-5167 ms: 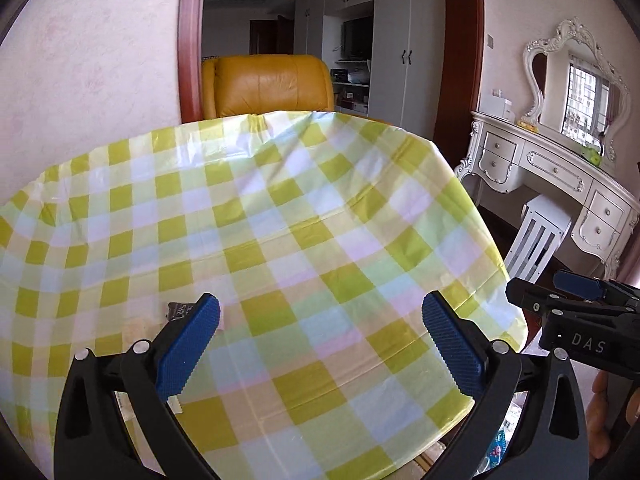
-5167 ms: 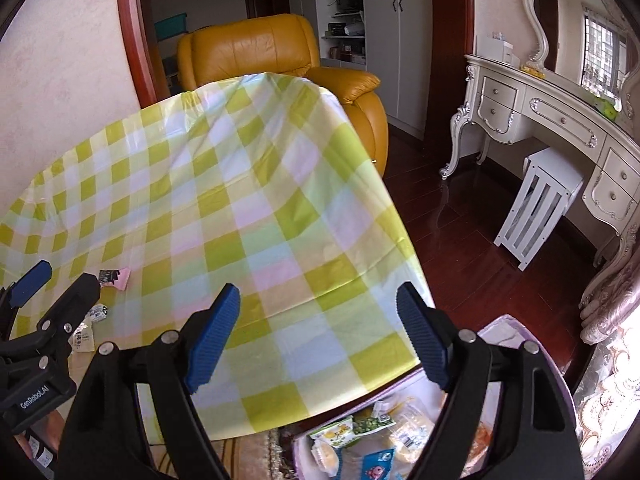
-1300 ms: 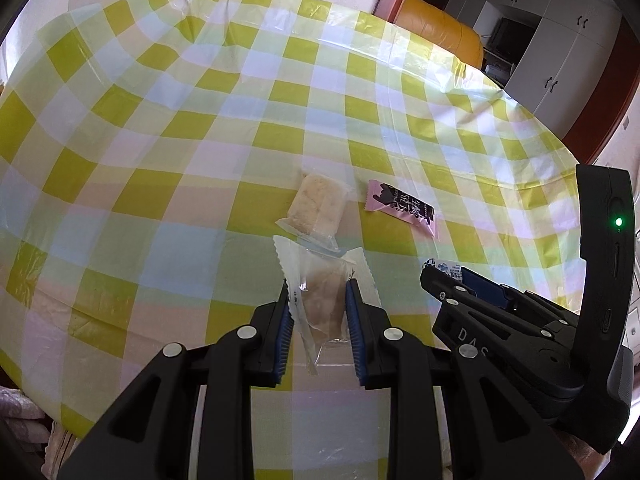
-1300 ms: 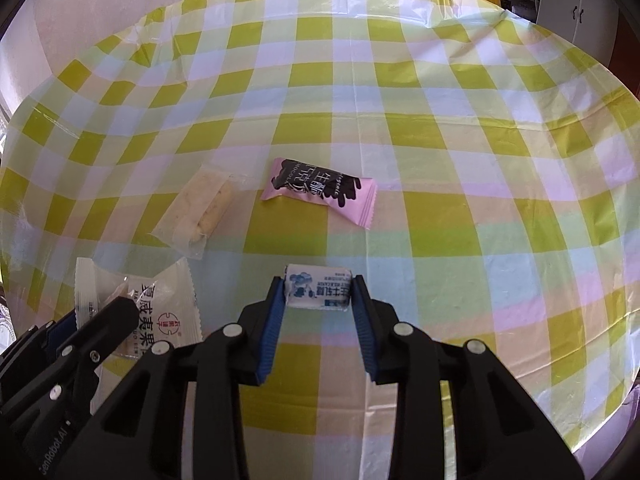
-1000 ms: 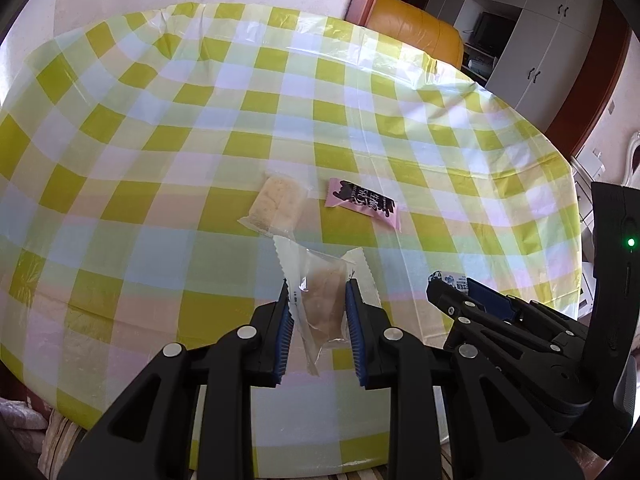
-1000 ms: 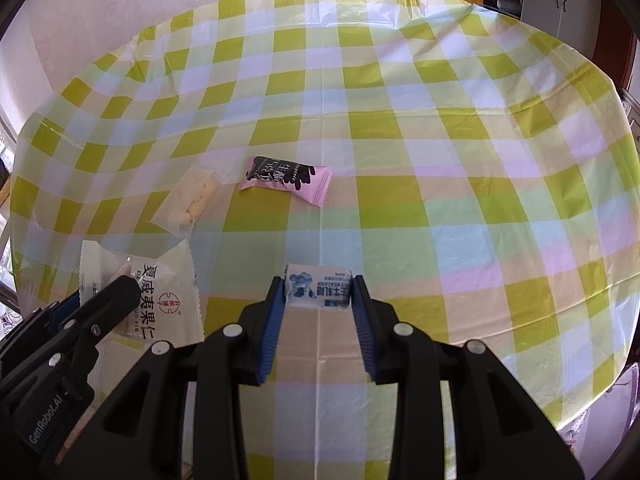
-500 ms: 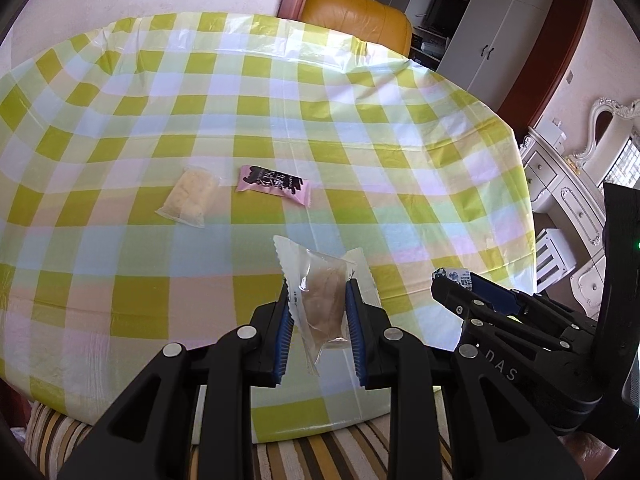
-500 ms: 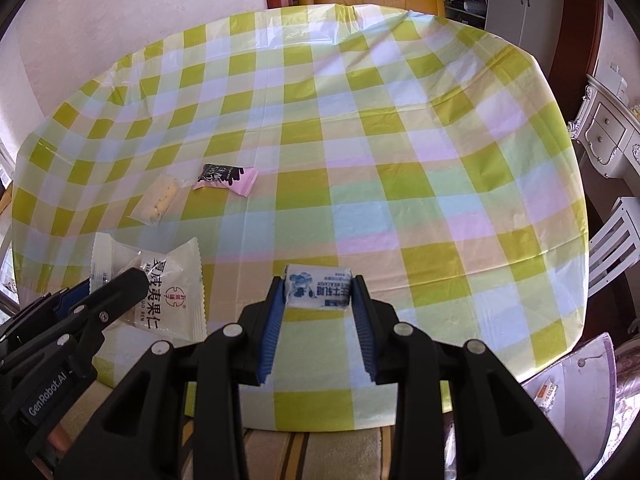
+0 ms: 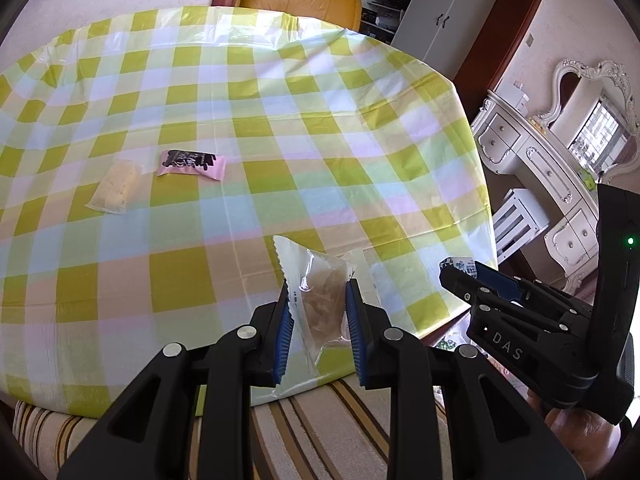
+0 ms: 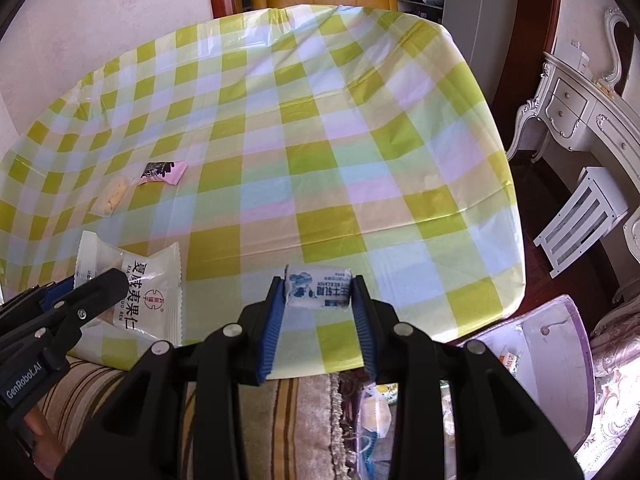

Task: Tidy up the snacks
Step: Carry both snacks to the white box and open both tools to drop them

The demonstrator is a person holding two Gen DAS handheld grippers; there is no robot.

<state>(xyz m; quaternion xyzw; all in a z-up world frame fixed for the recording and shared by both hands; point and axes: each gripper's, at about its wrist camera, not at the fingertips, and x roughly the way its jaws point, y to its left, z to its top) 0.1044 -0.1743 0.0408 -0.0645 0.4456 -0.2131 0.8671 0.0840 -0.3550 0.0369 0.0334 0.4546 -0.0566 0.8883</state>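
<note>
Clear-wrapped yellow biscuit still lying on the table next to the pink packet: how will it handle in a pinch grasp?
The clear-wrapped biscuit lies flat, so it probably won't roll. Its glossy film looks slippery, and the loose wrapper edges would likely flex. The pale slab inside seems stiff but crumbly; a hard squeeze may crack it. Likely light, like the pink packet beside it.

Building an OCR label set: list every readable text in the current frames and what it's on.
"DAS": on the right gripper body, left wrist view.
"GenRobot.AI": on the left gripper body, right wrist view.
"夏威夷果仁": on the white snack packet held by the left gripper; the Latin line and red logo beside it are too small.
Blue-and-white candy in the right gripper: print unreadable.
Pink wrapper: black print blurred.
</note>
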